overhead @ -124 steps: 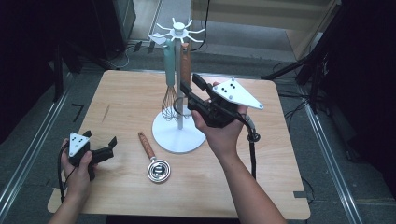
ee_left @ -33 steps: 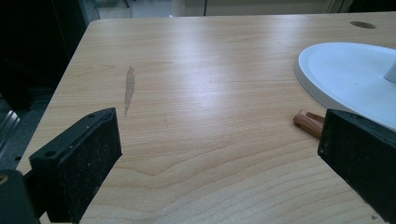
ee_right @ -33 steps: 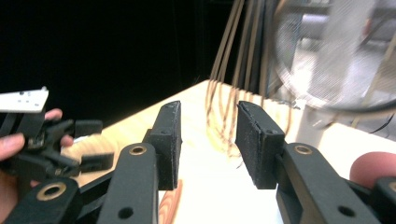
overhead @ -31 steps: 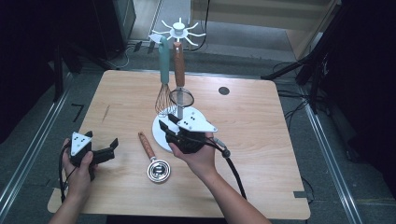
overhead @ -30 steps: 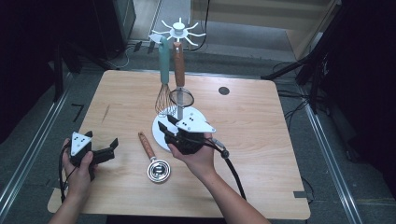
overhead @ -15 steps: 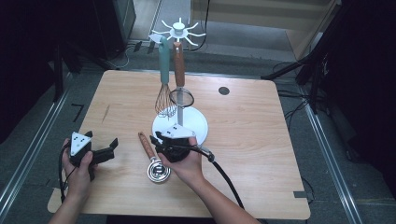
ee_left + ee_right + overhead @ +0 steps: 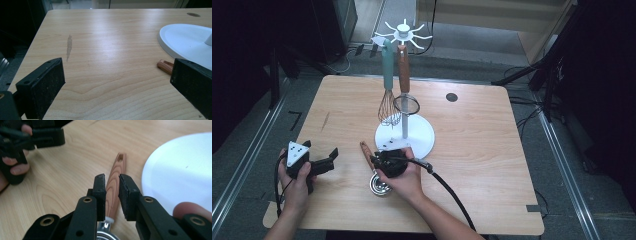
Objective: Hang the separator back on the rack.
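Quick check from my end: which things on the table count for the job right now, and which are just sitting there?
In play:
right gripper, jaws just closing astride the handle
wooden-handled utensil lying flat on the table

Idle:
left gripper, open, apart
white stand
whisk and strainer hanging on it

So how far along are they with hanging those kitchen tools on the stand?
Done: a whisk and a small strainer hang from the white stand. In hand: the right gripper has been closing its jaws astride the wooden handle of the last utensil, which lies on the table; whether the pads press yet is unclear. Left: lifting and hanging it. The left gripper waits open.
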`<state>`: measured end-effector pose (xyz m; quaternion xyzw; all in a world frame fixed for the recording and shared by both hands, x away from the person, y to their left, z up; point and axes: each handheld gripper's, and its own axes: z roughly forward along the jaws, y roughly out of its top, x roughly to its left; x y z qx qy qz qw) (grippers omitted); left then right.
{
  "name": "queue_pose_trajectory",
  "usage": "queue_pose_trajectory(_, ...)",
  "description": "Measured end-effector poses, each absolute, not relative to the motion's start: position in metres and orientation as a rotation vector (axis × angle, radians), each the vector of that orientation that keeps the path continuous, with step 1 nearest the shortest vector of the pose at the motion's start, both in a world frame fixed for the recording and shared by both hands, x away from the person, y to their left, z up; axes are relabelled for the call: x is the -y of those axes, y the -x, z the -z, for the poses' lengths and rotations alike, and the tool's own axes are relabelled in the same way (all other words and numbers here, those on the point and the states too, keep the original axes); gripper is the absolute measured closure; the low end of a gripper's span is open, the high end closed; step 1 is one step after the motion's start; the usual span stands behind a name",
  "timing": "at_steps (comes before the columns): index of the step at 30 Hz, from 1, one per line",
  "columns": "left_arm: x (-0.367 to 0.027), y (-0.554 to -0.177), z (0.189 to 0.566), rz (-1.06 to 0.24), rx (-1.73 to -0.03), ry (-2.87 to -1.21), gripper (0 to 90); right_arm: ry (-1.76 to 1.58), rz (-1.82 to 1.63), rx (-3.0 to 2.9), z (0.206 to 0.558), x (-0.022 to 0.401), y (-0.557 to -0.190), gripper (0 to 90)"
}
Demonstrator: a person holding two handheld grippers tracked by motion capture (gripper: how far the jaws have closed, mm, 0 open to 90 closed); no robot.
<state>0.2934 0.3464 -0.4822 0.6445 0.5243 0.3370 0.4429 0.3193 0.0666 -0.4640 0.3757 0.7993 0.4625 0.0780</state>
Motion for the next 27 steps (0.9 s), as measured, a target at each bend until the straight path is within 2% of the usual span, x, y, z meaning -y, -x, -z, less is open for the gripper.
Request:
queue_pose_trajectory(8, -0.346, -0.293, 0.482, -0.836, -1.3, -1.599, 0.0, -1.143, -1.31, -2.446, 0.475, -0.074, -0.318, 70.7)
queue_pose_trajectory(15, -0.347, -0.293, 0.482, -0.834, -1.301, -1.599, 0.0, -1.164, -1.253, -2.468, 0.482, -0.077, -0.319, 69.1)
queue_pose_trajectory(20, -0.347, -0.293, 0.482, -0.834, -1.301, -1.599, 0.0, -1.154, -1.245, -2.481, 0.483, -0.077, -0.32, 71.5)
queue_pose_trajectory(23, -0.346, -0.293, 0.482, -0.834, -1.301, -1.599, 0.0, -1.16, -1.253, -2.478, 0.479, -0.075, -0.319, 77.5)
queue_pose_trajectory(27, -0.346, -0.293, 0.482, -0.834, -1.301, -1.599, 0.1, -1.152, -1.253, -2.489, 0.479, -0.072, -0.319, 76.9)
